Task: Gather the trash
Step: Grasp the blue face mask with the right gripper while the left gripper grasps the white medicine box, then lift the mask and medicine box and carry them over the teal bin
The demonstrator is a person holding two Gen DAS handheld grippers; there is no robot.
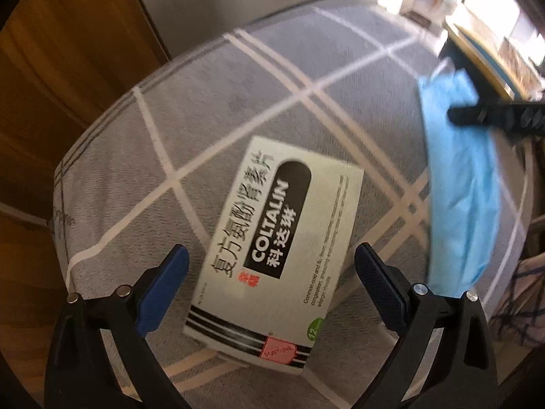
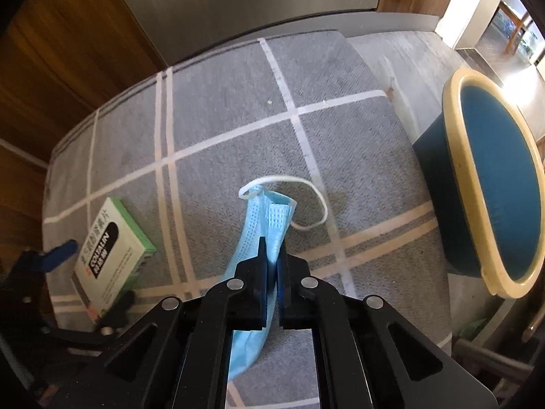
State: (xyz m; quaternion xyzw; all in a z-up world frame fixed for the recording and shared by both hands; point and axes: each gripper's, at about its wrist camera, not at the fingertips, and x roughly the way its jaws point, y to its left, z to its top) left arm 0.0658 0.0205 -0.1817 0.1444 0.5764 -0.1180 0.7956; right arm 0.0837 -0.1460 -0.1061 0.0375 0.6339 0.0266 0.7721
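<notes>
The right hand-held gripper [image 2: 270, 266] is clamped on a blue face mask [image 2: 262, 231], pads pressed together on the fabric, one white ear loop [image 2: 306, 201] curling free above a grey rug [image 2: 221, 129] with pale stripes. The left hand-held gripper [image 1: 272, 262] hangs over a white medicine box [image 1: 272, 255] lying flat on that rug, jaws spread wide to either side and, as far as the blur allows, not touching it. A blue bin [image 2: 497, 184] with a cream rim stands just beside the rug's right edge.
</notes>
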